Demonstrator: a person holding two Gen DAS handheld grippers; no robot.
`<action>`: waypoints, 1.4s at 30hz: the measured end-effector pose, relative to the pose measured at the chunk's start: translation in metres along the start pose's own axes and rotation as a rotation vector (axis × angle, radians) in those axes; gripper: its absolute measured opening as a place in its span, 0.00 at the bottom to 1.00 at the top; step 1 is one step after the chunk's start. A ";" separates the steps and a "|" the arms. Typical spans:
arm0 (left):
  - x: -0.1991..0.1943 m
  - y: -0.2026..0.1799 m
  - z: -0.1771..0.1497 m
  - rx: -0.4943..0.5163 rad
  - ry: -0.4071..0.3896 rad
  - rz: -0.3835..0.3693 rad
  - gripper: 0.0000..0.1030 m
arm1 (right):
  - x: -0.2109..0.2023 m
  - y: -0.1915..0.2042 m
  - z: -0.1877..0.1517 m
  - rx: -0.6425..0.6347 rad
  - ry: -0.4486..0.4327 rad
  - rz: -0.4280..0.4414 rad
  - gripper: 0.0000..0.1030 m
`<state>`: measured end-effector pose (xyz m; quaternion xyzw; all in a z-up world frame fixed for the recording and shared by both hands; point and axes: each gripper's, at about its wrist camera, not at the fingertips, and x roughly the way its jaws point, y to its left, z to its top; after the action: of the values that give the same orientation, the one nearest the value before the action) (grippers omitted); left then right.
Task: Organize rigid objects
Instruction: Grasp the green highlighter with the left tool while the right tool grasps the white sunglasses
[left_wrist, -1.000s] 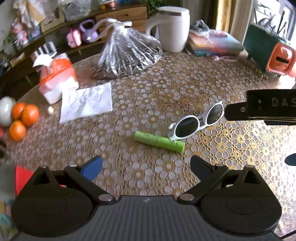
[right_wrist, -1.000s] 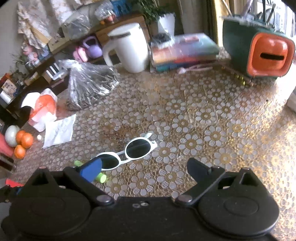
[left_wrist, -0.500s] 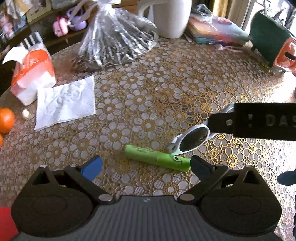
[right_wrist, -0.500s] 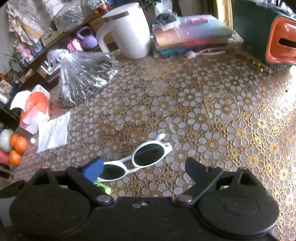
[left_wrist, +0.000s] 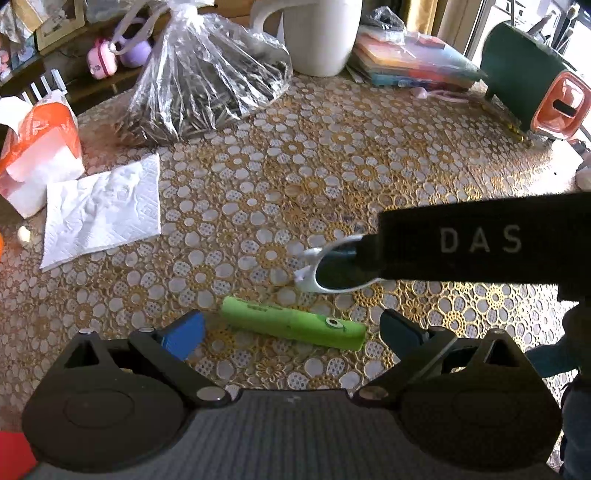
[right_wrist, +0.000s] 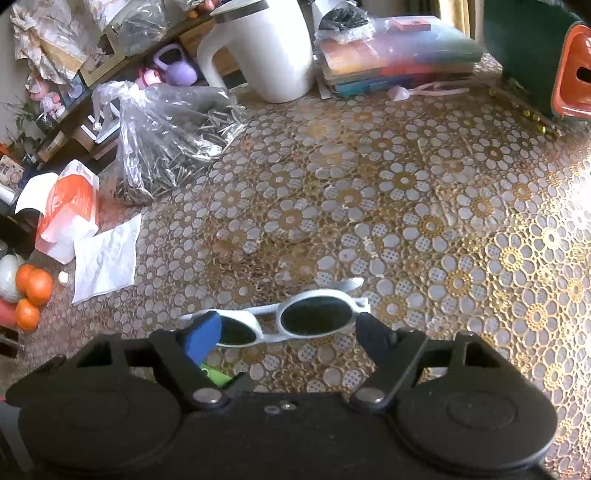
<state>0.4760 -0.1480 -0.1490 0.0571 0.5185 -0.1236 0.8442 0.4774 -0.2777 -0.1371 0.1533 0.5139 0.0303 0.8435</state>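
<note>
Lying on the gold floral tablecloth (right_wrist: 406, 192), the white sunglasses (right_wrist: 295, 319) sit straight between the fingers of the right gripper (right_wrist: 286, 332), whose jaws have just been closing in; the blue pad (right_wrist: 201, 332) overlaps the left lens at nine o'clock and the dark fingertip (right_wrist: 373, 332) sits right by the frame's end at three o'clock, though whether either pad presses on the frame cannot be told. In the left wrist view, the left gripper (left_wrist: 291, 330) stands wide, with a green tube (left_wrist: 291, 326) (a small cartoon eye on it) lying flat between its fingers, untouched. At one o'clock from the tube the sunglasses (left_wrist: 332, 275) are half covered by the right gripper's black body. Farther off, at eleven o'clock, lie a white napkin (left_wrist: 103, 210) and a clear bag (left_wrist: 207, 81).
</note>
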 end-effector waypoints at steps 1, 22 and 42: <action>0.002 0.000 -0.001 0.006 0.002 0.000 0.98 | 0.001 0.001 0.000 -0.004 0.002 0.000 0.77; -0.010 -0.002 -0.010 -0.001 -0.052 0.026 0.80 | -0.015 -0.010 0.008 -0.025 -0.049 0.024 0.62; -0.014 -0.003 -0.015 0.000 -0.054 0.015 0.80 | 0.005 0.000 0.008 -0.126 -0.076 -0.057 0.27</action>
<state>0.4562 -0.1455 -0.1439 0.0576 0.4952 -0.1187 0.8587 0.4867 -0.2790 -0.1377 0.0864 0.4830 0.0326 0.8708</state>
